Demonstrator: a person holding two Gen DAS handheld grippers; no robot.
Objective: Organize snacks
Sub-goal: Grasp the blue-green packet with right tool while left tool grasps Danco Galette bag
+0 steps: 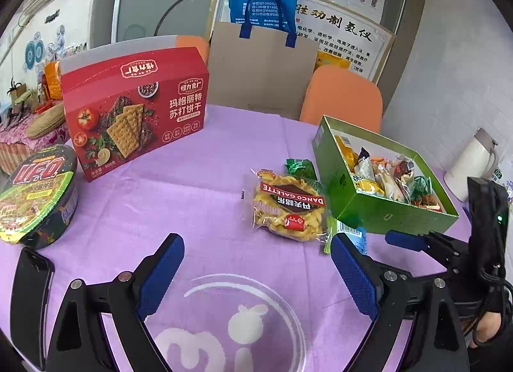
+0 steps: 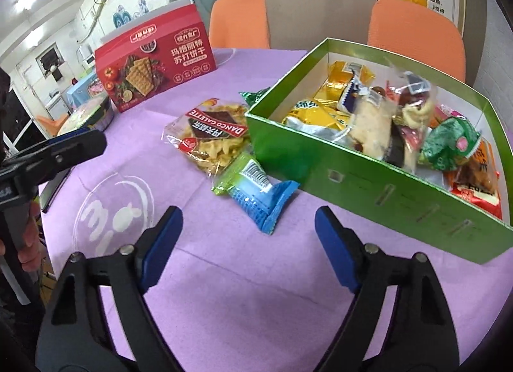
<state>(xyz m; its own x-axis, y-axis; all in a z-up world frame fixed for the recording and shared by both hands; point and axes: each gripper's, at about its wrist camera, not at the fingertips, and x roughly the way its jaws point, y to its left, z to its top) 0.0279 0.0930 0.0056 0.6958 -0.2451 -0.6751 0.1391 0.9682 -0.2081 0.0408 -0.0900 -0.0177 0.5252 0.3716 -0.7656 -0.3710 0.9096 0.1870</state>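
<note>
A green box [image 1: 378,215] [image 2: 368,186] holds several wrapped snacks. On the purple cloth beside it lie a clear Danco Galette pack [image 1: 287,208] [image 2: 213,136], a small blue-green packet [image 2: 256,192] [image 1: 354,234] and a green wrapper [image 1: 299,168] [image 2: 253,96]. My left gripper [image 1: 256,263] is open and empty, just short of the Galette pack. My right gripper [image 2: 247,227] is open and empty, just short of the blue-green packet. The right gripper also shows at the right of the left wrist view [image 1: 407,240].
A red cracker box [image 1: 134,112] [image 2: 154,61] stands at the back left. A UFO noodle bowl [image 1: 35,192] sits at the left, a black phone [image 1: 29,301] by the near edge. Orange chairs [image 1: 343,99] and a white kettle [image 1: 471,163] flank the table.
</note>
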